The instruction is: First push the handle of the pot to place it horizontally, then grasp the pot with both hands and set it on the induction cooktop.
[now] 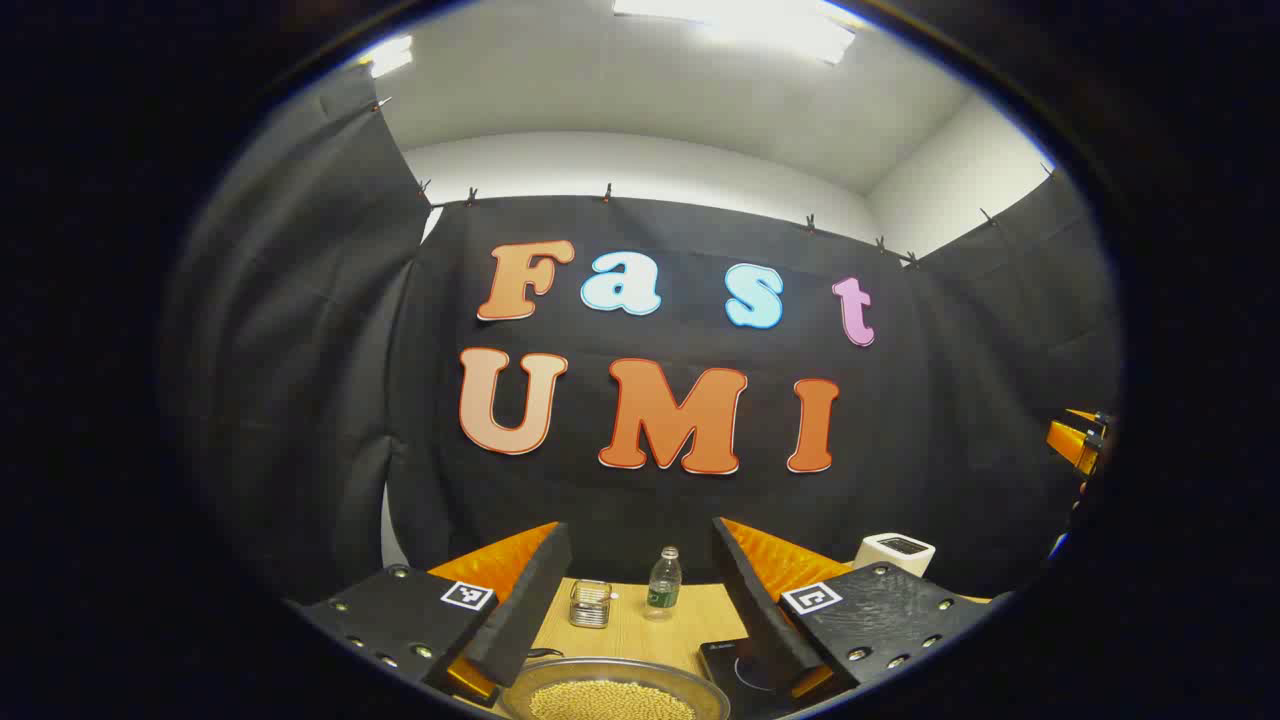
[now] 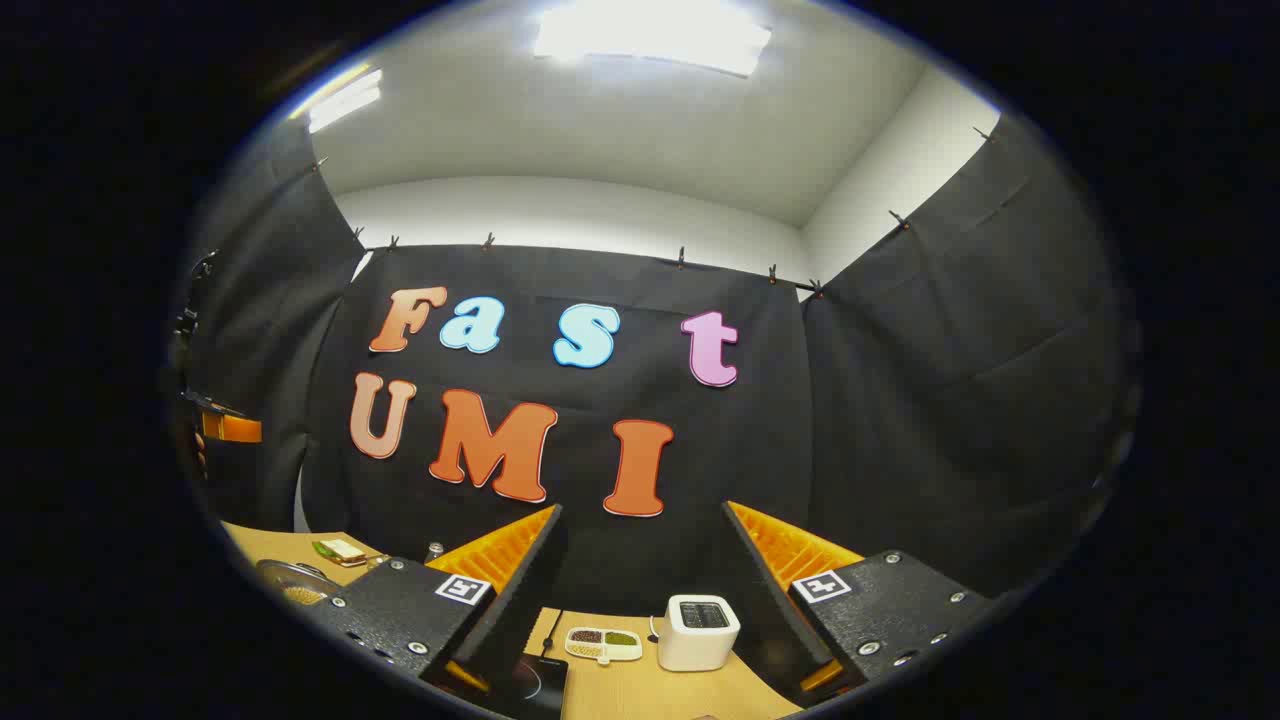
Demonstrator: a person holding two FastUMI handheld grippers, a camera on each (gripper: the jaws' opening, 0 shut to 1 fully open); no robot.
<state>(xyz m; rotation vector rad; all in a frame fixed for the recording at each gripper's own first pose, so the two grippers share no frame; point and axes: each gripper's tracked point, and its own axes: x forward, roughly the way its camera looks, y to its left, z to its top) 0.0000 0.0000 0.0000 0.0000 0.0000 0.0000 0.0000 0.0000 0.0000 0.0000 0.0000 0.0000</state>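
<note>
Both the left gripper [image 1: 640, 600] and right gripper [image 2: 640, 610] hover above the table [image 1: 625, 630], jaws spread wide, gripping nothing

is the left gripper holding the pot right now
No, the left gripper is open with nothing between its fingers, and the pot sits on the table below.

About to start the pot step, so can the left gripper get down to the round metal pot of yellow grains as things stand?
Probably yes. The left gripper is held open above the table, and the round metal pot of yellow grains lies just below, between its fingers, with nothing seen between them. The pot's handle can't be made out.
</note>
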